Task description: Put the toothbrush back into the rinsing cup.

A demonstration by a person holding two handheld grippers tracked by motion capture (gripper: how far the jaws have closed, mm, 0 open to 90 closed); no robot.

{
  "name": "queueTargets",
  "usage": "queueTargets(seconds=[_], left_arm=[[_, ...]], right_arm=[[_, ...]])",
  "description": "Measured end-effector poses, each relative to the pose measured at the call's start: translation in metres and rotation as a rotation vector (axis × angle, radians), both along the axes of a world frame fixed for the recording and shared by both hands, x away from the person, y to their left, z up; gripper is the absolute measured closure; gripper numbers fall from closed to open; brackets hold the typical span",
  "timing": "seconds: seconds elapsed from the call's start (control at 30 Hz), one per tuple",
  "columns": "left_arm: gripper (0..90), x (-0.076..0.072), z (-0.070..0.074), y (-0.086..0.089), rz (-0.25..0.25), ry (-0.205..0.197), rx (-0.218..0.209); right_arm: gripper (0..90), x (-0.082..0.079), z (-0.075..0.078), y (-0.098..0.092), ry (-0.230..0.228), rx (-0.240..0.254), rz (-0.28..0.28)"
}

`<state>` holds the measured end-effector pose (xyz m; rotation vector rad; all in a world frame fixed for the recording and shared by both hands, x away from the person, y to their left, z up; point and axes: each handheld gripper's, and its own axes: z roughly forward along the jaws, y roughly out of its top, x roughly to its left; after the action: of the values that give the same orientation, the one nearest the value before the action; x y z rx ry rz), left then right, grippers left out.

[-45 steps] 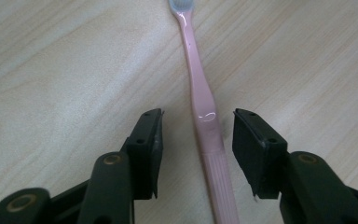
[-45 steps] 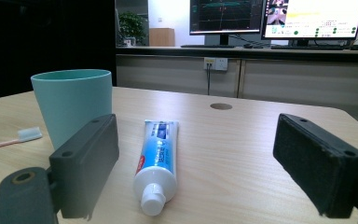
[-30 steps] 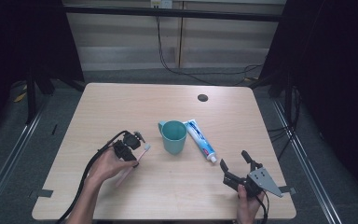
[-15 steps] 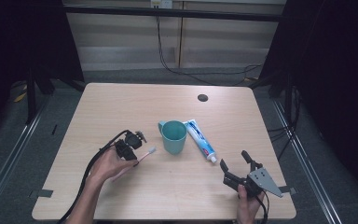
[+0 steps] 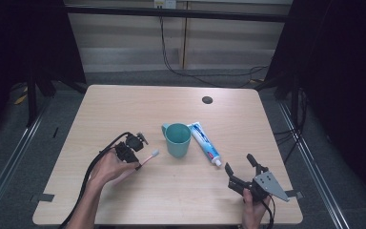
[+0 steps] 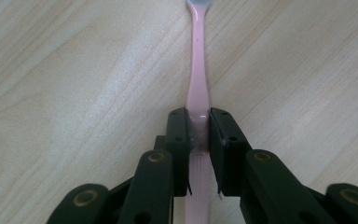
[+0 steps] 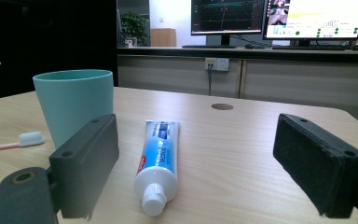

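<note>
The pink toothbrush (image 6: 198,88) lies flat on the surface (image 5: 124,105), just left of the teal cup (image 5: 177,139). It could pivot or slip on lifting (the grip is narrow, on a slim handle). The left claw (image 6: 198,135) has just been closing and now pinches the handle; the right claw (image 7: 196,158) gapes wide, holding nothing, facing the toothpaste tube (image 7: 158,158).

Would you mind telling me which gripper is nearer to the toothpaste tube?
The right gripper: it sits open just beside the toothpaste tube, near its cap. The left gripper is across the teal cup, shut on the pink toothbrush.
</note>
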<state>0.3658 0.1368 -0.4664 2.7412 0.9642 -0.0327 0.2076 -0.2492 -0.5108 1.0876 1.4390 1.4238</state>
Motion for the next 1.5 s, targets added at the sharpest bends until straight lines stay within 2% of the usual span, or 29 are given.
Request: queueTargets(seconds=[0.27,0.3,0.37,0.73,0.8,0.9,1.03,1.07,1.1,1.4,1.47,1.5], left_arm=[[78.8,0.001,0.000,0.008,0.026,0.007,-0.017],[78.8,0.002,-0.001,0.011,0.035,0.013,-0.037],[78.8,0.002,0.000,0.014,0.046,0.008,-0.038],[78.8,0.001,0.007,0.020,0.052,0.000,-0.085],[78.8,0.000,0.009,0.021,0.052,-0.009,-0.084],[78.8,-0.004,0.012,0.023,0.044,-0.023,-0.112],[78.8,-0.007,0.018,0.029,0.072,-0.042,-0.169],[78.8,-0.007,0.018,0.029,0.072,-0.042,-0.169],[78.8,-0.007,0.021,0.031,0.079,-0.054,-0.190],[78.8,-0.013,0.030,0.037,0.088,-0.101,-0.256],[78.8,-0.014,0.032,0.038,0.126,-0.129,-0.277],[78.8,-0.014,0.032,0.038,0.126,-0.129,-0.277]], right_arm=[[13.5,0.000,0.000,0.000,0.001,0.000,-0.001],[13.5,0.000,0.000,0.000,0.002,0.000,0.000],[13.5,0.000,0.000,0.000,0.003,-0.001,0.002],[13.5,0.000,0.000,0.000,0.004,-0.002,0.001],[13.5,0.000,0.000,0.000,0.003,-0.001,0.001],[13.5,0.000,0.000,0.000,0.003,0.000,0.001],[13.5,0.001,0.000,0.000,0.004,-0.002,0.001],[13.5,0.001,0.000,0.000,0.004,-0.002,0.001],[13.5,0.000,0.000,0.000,0.002,0.000,-0.001],[13.5,0.001,0.000,0.000,0.004,-0.002,0.001],[13.5,0.000,0.000,0.000,0.004,-0.001,0.001],[13.5,0.000,0.000,0.000,0.004,0.000,0.000]])
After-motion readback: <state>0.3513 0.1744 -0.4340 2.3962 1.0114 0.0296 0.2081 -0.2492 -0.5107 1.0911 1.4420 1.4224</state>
